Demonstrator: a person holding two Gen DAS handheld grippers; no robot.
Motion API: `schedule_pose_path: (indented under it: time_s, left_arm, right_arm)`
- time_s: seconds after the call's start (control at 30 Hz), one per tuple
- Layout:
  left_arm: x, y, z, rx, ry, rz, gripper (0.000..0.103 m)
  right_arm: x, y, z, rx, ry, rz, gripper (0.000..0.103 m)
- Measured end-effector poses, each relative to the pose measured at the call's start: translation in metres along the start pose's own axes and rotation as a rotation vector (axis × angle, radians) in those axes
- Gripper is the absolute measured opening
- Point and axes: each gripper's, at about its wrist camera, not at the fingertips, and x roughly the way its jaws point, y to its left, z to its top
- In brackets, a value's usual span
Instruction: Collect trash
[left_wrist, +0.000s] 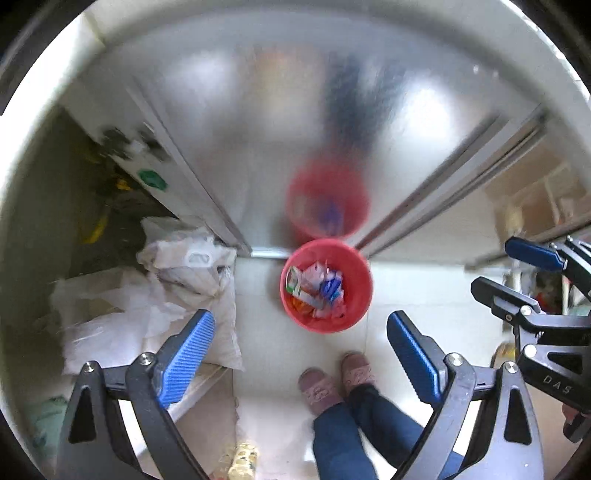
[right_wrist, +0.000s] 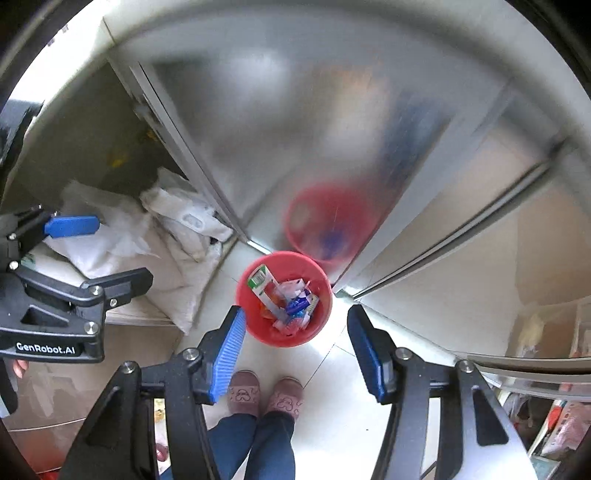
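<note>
Above the red bin (left_wrist: 327, 286): I see open air, nothing over its mouth.
Behind bin: frosted metal door (left_wrist: 258, 147), touching or nearly; blur hides which.
Left of bin: heaped white sacks (left_wrist: 177, 295) block me.
Before bin: bare floor tiles (left_wrist: 269, 350), then slippered feet (left_wrist: 332, 384).

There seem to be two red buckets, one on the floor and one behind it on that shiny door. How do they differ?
The red bin on the floor is sharp-edged, and its wrappers and green-and-white carton are clear. The red shape on the metal door is only its reflection: blurred, paler, its contents a smear. The bin stands on white tiles; the reflection sits higher up, on the door. Both show the same round red form.
</note>
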Motion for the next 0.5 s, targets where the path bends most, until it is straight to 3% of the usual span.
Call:
schedule_pose_path:
  time_s: [0.1, 0.3, 0.5]
  left_arm:
    - [-0.058, -0.006, 0.001, -0.025, -0.072, 0.004, 0.094]
    - [-0.171, -0.022, 0.000, -0.048, -0.247, 0.076, 0.094]
    - [-0.255, -0.018, 0.003, -0.097, -0.419, 0.079, 0.094]
  right_arm:
    - [-0.052, -0.001, 0.006, -0.024, -0.060, -0.001, 0.054]
    - [-0.161, -0.003, 0.017, -0.075, -0.265, -0.052, 0.054]
    - [-0.236, 0.007, 0.023, -0.150, -0.432, -0.125, 0.064]
